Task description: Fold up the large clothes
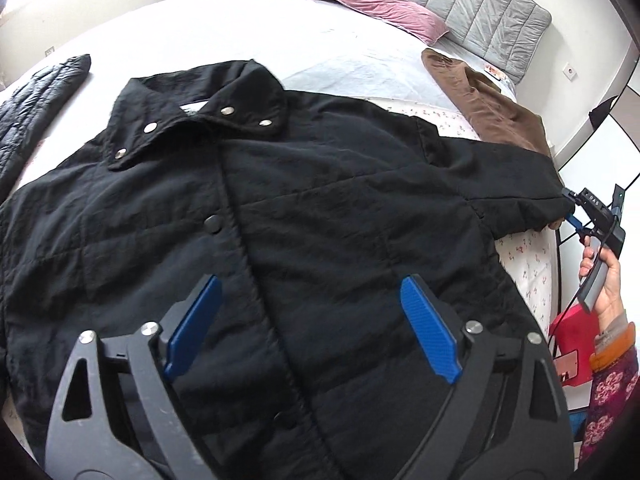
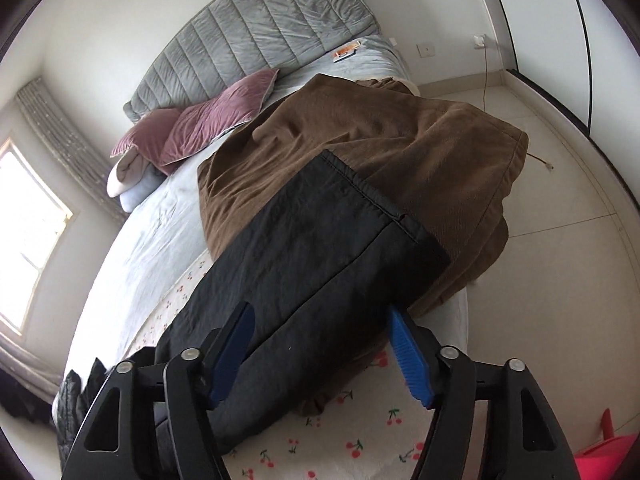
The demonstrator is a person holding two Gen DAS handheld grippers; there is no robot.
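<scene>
While the black jacket (image 1: pixel 304 208) lies spread front-up across the bed (image 1: pixel 360 60), collar toward the grey quilted headboard (image 1: pixel 480 4), the left gripper (image 1: pixel 312 320) hovers over its lower front with the blue pads wide apart and nothing between them. Off at the jacket's sleeve end, the right gripper (image 2: pixel 320 354) sits with the black sleeve (image 2: pixel 320 240) running between its two blue pads; the pads look close to the cloth on both sides, but whether they actually pinch it I cannot tell. A hand (image 1: pixel 604 280) in a patterned cuff holds that tool at the bed's edge. Beneath the sleeve's cuff lies a brown corduroy garment (image 2: pixel 380 140), bunched near the mattress corner. Two mauve pillows (image 2: pixel 200 128) rest by the headboard, and a cherry-print sheet (image 2: pixel 360 440) shows under the sleeve.
</scene>
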